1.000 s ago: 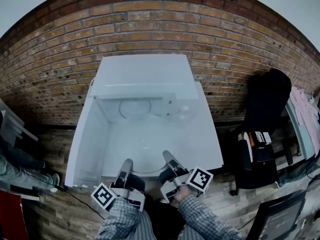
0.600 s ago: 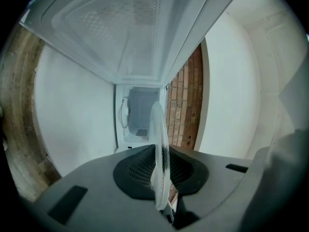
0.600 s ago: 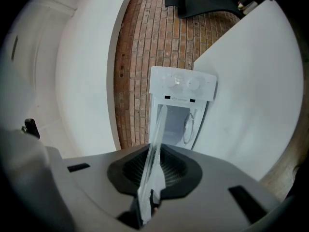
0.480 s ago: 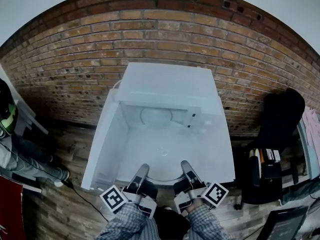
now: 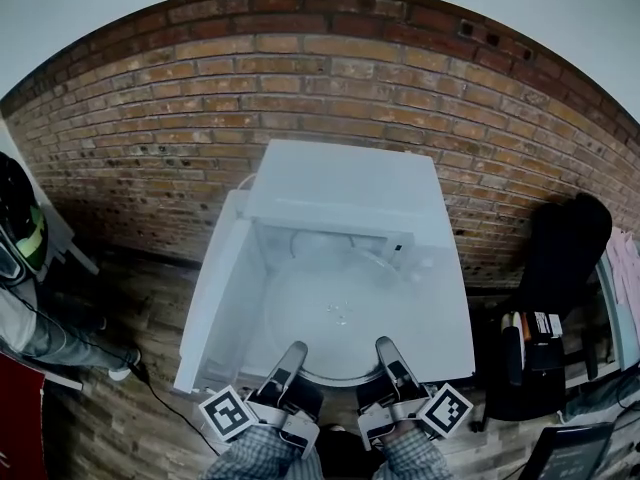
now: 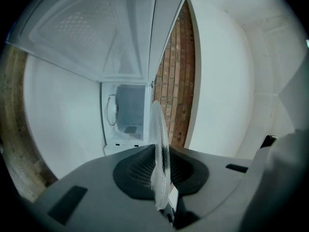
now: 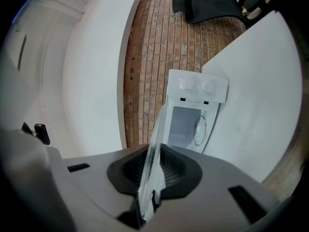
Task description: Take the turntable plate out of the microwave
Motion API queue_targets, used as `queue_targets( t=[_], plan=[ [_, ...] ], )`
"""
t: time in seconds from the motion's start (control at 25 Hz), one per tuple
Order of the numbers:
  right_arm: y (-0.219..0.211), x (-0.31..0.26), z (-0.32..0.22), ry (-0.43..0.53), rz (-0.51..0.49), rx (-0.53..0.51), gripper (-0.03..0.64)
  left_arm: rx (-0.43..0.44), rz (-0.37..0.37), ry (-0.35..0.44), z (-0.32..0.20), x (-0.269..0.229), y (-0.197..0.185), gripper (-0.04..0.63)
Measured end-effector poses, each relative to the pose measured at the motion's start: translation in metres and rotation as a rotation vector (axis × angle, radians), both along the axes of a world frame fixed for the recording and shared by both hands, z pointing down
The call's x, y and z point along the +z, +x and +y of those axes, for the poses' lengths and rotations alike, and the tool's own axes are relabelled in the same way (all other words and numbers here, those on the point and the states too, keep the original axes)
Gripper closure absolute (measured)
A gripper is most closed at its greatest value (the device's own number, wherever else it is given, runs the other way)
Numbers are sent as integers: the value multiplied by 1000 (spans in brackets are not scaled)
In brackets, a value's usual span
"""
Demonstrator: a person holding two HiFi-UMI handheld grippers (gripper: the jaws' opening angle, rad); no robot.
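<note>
Plate [image 5: 345, 308] looked larger and nearer in the head view than a second before, when it hung low over the front of the table [image 5: 450, 318]. It had been raised, still about level, in front of the microwave [image 5: 345, 178]. The left gripper [image 5: 292, 356] and right gripper [image 5: 388, 353] held its near rim side by side. The glass reached forward from the jaws toward the open cavity, though it seemed to lie outside it. The door [image 5: 212, 298] stood swung out to the left of both grippers.

In the left gripper view the jaws stood narrow, clamped on the rim. The glass ran edge-on between the dark pads and on ahead of them. Beyond the jaws and a little to their left the microwave sat well apart, its cavity open.

The right gripper view showed the same grip. The jaws were narrow, with the plate's edge pinched between the pads and slanting ahead. The microwave lay beyond the jaws and slightly to their right, clear of the glass.

Judging from this, the removal itself was as good as done: the plate was out and carried by both grippers. What remained was probably to bring it away and set it down without letting the thin rim slip.
</note>
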State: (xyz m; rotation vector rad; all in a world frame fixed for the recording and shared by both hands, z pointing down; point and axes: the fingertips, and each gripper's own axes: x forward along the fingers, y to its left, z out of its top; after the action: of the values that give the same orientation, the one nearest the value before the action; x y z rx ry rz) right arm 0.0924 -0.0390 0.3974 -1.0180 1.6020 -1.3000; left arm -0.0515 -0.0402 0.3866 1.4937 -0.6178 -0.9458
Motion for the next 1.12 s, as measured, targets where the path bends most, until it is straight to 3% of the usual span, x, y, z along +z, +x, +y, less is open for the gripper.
queue_targets(
  t=[1.12],
  plan=[
    [-8, 15, 12, -12, -16, 5, 569, 12, 0, 0, 11, 11, -9, 551]
  ],
)
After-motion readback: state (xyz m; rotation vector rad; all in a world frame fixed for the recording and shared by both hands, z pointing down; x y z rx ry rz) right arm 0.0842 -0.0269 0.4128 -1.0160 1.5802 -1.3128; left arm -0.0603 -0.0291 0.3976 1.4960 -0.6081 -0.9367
